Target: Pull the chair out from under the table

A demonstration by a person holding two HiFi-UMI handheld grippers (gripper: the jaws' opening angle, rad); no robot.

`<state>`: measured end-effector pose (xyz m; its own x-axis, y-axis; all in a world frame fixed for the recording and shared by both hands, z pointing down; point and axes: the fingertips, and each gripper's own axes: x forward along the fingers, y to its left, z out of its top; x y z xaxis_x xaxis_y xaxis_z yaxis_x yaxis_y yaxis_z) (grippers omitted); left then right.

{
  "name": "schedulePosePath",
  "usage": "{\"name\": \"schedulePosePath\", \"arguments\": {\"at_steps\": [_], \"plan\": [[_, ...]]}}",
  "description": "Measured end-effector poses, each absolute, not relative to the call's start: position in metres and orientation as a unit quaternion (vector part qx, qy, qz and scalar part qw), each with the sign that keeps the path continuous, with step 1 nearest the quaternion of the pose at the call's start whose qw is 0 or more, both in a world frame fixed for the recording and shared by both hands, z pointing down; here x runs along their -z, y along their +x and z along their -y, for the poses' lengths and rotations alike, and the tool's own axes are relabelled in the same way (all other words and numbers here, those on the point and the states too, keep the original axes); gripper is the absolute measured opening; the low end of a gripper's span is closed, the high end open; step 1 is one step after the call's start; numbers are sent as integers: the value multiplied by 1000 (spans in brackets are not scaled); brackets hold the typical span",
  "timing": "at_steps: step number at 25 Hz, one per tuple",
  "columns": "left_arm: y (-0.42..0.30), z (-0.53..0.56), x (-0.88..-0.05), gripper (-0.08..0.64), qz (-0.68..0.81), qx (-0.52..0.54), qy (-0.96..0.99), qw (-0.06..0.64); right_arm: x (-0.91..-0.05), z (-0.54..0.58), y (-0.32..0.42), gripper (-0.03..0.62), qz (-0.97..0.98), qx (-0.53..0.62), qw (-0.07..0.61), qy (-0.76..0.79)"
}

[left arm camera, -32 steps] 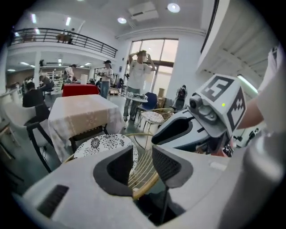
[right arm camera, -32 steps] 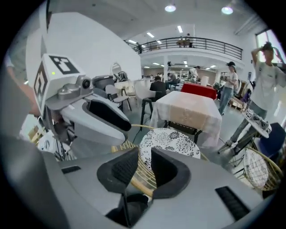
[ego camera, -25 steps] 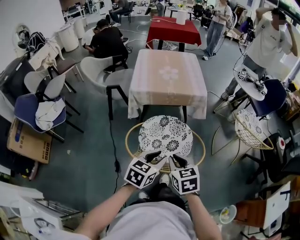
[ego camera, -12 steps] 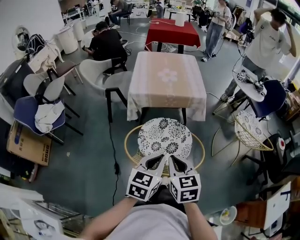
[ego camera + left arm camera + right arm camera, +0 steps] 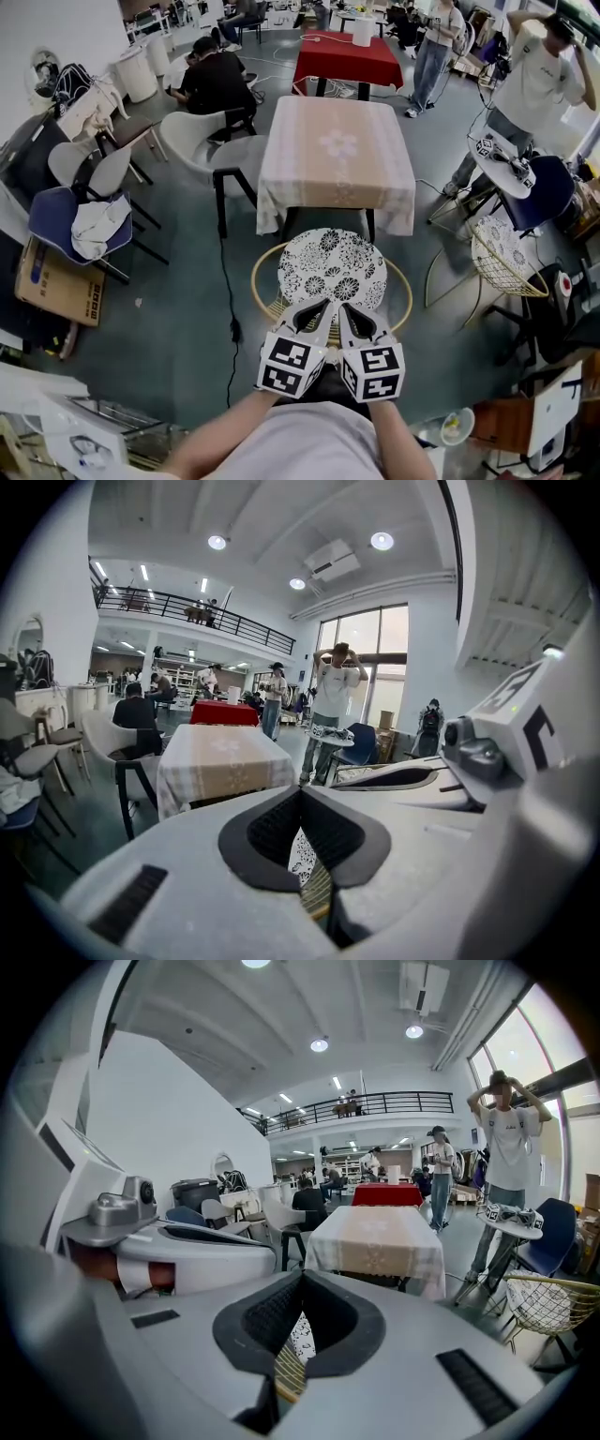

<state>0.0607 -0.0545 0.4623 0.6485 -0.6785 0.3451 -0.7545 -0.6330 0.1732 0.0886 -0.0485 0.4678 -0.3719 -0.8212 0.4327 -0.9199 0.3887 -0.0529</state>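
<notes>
Since your left hand-held gripper [image 5: 319,307] and right hand-held gripper [image 5: 349,311] pinch shut on nothing, the round rattan floral-cushioned chair [image 5: 333,267] may stay put.

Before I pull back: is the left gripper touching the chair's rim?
Cannot tell. Left gripper view: the left gripper is shut on nothing, the chair visible behind its jaws. Head view: it overlaps the chair's near edge, hiding contact.

Open café-like hall: clothed tables [image 5: 336,159], scattered chairs [image 5: 192,141], mezzanine railing [image 5: 187,607]
</notes>
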Motion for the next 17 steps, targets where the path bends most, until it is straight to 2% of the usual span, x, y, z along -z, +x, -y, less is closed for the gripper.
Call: {"name": "schedulePosePath", "arguments": {"at_steps": [17], "plan": [[65, 53, -460, 5, 404, -131, 894, 142, -463, 53, 87, 2, 821, -140, 161, 530]]}}
